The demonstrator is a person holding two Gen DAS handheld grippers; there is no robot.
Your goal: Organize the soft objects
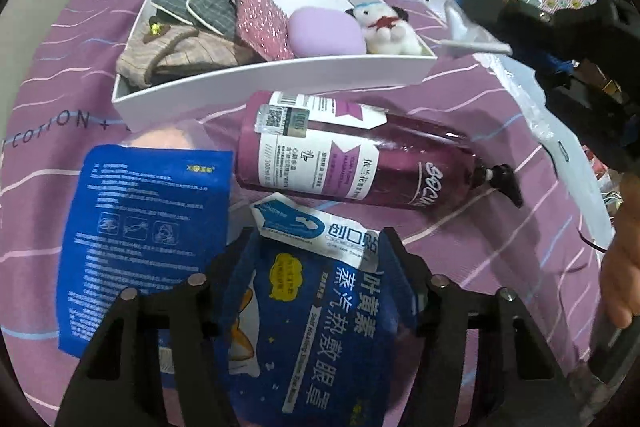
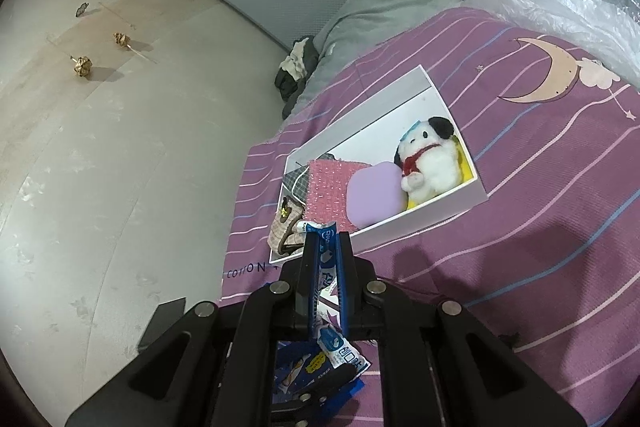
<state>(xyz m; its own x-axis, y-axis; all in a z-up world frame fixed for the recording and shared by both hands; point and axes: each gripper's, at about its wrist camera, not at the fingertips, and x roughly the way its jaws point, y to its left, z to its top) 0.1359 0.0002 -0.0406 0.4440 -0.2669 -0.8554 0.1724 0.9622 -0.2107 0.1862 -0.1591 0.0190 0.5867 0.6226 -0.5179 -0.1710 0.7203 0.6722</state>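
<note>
My left gripper (image 1: 316, 241) points down at the purple bedspread, its jaws closed on the sides of a dark blue eye mask packet (image 1: 320, 327). A small white and blue packet (image 1: 320, 227) lies across that packet's top. My right gripper (image 2: 326, 239) is shut on another white and blue packet (image 2: 323, 267) and hangs just short of the white box (image 2: 420, 223). In the left wrist view the right gripper (image 1: 464, 23) is beside the box's right end. The box (image 1: 280, 75) holds a plush dog (image 1: 388, 27), a lilac pad (image 1: 324, 33), a pink pouch and plaid cloths.
A purple pump bottle (image 1: 360, 163) lies on its side between the box and my left gripper. A flat blue packet (image 1: 144, 235) lies to the left. A person's hand (image 1: 620, 267) is at the right edge. Crinkled plastic (image 2: 580, 11) and folded bedding sit beyond; the floor (image 2: 120, 147) drops off left.
</note>
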